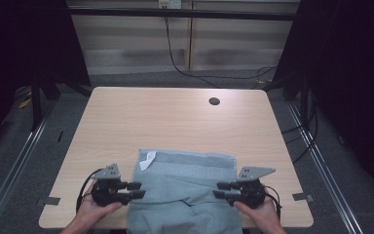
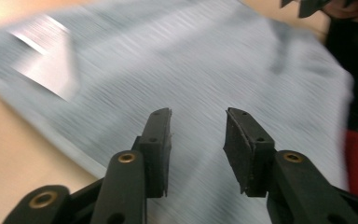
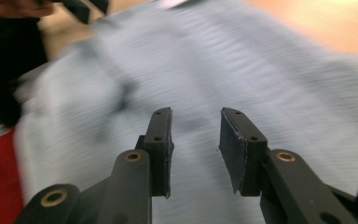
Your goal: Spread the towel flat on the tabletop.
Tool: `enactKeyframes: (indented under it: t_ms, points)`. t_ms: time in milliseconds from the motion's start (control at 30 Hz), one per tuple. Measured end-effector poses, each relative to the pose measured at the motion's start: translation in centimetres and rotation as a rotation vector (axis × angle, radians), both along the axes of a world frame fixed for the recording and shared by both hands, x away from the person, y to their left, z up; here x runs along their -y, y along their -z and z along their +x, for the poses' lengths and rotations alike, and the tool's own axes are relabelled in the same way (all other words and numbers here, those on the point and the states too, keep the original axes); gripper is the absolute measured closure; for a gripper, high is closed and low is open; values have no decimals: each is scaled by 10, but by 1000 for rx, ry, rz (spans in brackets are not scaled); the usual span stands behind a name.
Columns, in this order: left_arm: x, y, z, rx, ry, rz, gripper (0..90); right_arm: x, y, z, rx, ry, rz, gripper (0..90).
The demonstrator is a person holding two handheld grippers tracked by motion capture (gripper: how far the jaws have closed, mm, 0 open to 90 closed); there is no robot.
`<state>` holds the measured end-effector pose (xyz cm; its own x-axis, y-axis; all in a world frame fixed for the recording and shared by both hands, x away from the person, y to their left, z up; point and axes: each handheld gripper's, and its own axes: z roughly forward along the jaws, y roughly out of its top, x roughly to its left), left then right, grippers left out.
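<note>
A grey-blue folded cloth (image 1: 182, 187) lies on the near part of the wooden table (image 1: 175, 117), its front hanging over the table's near edge. A white label (image 1: 147, 159) shows at its far left corner. My left gripper (image 1: 137, 189) is at the cloth's left edge, pointing right, jaws apart with nothing between them. My right gripper (image 1: 220, 189) is at the cloth's right edge, pointing left, jaws also apart and empty. In the left gripper view the cloth (image 2: 191, 70) spreads beyond the open left gripper (image 2: 198, 140). The right gripper view shows the same cloth (image 3: 223, 70) past the open right gripper (image 3: 196, 140).
A round cable hole (image 1: 214, 101) sits near the table's far right. Black cables (image 1: 185, 68) run over the floor behind the table. Dark frames and rails flank both sides. Tape marks (image 1: 302, 197) sit at the near corners.
</note>
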<state>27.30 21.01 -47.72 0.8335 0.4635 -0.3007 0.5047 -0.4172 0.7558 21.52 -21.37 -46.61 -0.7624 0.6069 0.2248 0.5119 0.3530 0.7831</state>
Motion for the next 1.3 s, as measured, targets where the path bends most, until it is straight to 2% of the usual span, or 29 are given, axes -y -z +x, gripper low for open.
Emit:
enactKeyframes:
  t_ms: [33, 67, 100, 133, 167, 200, 267, 333, 400, 467, 500, 533, 567, 633, 700, 767, 867, 900, 967, 1000, 1033, 1100, 1133, 1167, 1200, 1267, 1300]
  points:
    - [4, 4, 21, 3, -59, 26, 577, 9, 4, 20, -2, 61, -45, 613]
    - [5, 6, 28, 1, -69, 38, 566, 13, 8, 28, -5, 87, -68, 602]
    - [8, 10, 37, 18, -102, 60, 562, 16, 11, 34, -4, 102, -77, 591]
    - [9, 13, 42, 18, -115, 68, 546, 19, 15, 42, -14, 127, -89, 569]
    - [10, 15, 48, 3, -128, 78, 534, 21, 18, 46, -9, 141, -104, 552]
    - [12, 17, 51, 6, -138, 80, 517, 22, 22, 51, -5, 159, -122, 539]
    - [14, 20, 53, 16, -141, 106, 481, 25, 27, 57, -11, 179, -143, 503]
    - [15, 21, 52, 15, -137, 112, 446, 24, 31, 58, -12, 190, -178, 453]
    - [16, 22, 50, 32, -132, 136, 419, 24, 33, 56, -15, 210, -196, 412]
    - [17, 22, 47, 55, -129, 153, 398, 22, 38, 52, 31, 205, -211, 393]
    - [19, 23, 44, 76, -118, 171, 395, 20, 38, 51, 45, 205, -225, 387]
    - [19, 23, 44, 76, -118, 171, 400, 20, 38, 51, 45, 205, -225, 387]
    - [22, 24, 39, 112, -106, 196, 400, 18, 39, 49, 54, 206, -236, 387]
    - [23, 23, 30, 117, -68, 186, 559, 17, 39, 47, 60, 191, -228, 455]
    - [24, 23, 23, 123, -32, 171, 722, 16, 38, 43, 62, 163, -220, 635]
    - [23, 21, 19, 121, -24, 186, 772, 12, 37, 41, 56, 125, -218, 798]
    - [19, 16, 20, 89, -22, 137, 794, 9, 34, 41, 40, 119, -221, 861]
    - [16, 13, 21, 87, -35, 105, 795, 10, 31, 41, 37, 130, -202, 863]
    - [8, 2, 28, 79, -54, 21, 797, 15, 22, 44, 45, 151, -134, 864]
    - [8, 2, 28, 79, -54, 21, 798, 17, 15, 46, 61, 160, -104, 864]
    - [6, -12, 33, 117, -78, -1, 800, 19, 7, 48, 76, 170, -81, 865]
    - [6, -29, 41, 143, -97, -43, 800, 20, -11, 53, 120, 184, -59, 865]
    - [6, -29, 41, 143, -97, -43, 802, 20, -11, 53, 120, 184, -59, 865]
    - [5, -40, 45, 157, -110, -79, 802, 21, -23, 57, 149, 193, -46, 865]
    - [3, -54, 50, 174, -130, -147, 817, 21, -43, 63, 196, 200, -20, 865]
    - [2, -68, 55, 218, -159, -141, 819, 22, -60, 70, 235, 212, -7, 865]
    - [1, -75, 58, 227, -165, -152, 819, 23, -68, 74, 253, 222, 5, 865]
